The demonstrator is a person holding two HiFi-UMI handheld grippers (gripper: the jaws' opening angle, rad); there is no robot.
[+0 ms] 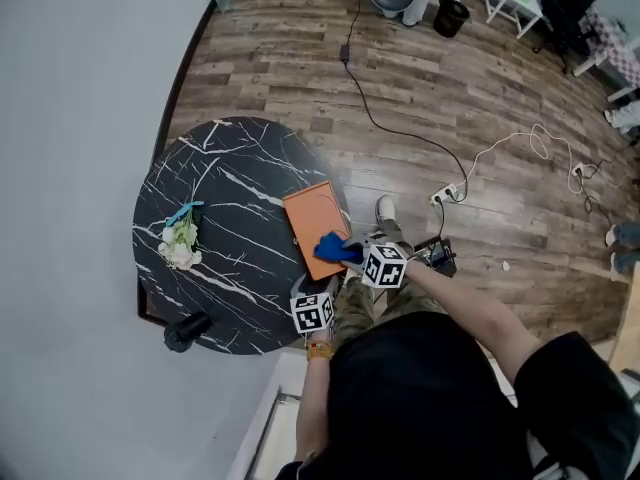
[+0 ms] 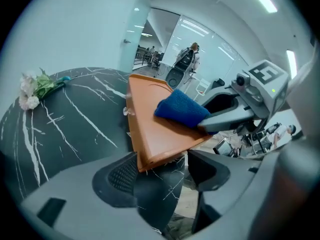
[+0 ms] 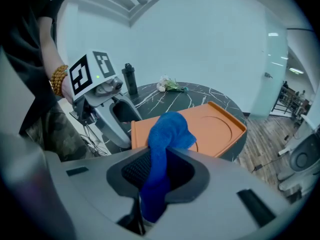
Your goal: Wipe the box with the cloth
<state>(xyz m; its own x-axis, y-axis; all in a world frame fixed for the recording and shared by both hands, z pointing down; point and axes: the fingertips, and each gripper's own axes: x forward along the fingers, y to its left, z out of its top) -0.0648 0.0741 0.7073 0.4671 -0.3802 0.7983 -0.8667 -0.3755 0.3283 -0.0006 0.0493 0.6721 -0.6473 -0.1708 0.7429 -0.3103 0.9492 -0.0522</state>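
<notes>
An orange flat box (image 1: 312, 218) lies at the right edge of the round black marble table (image 1: 220, 228). My right gripper (image 1: 350, 253) is shut on a blue cloth (image 1: 335, 248), which rests on the box's near end. In the right gripper view the cloth (image 3: 167, 134) runs up between the jaws and bunches on the box (image 3: 215, 129). My left gripper (image 1: 306, 286) sits at the box's near corner. In the left gripper view its jaws (image 2: 160, 171) stand apart, with the box's corner (image 2: 150, 154) by the left finger and a gap to the other finger.
White flowers (image 1: 180, 243) lie at the table's left side and a black bottle (image 1: 185, 330) stands at its near left edge. The box overhangs the table's edge toward my legs. A cable and a power strip (image 1: 445, 193) lie on the wooden floor.
</notes>
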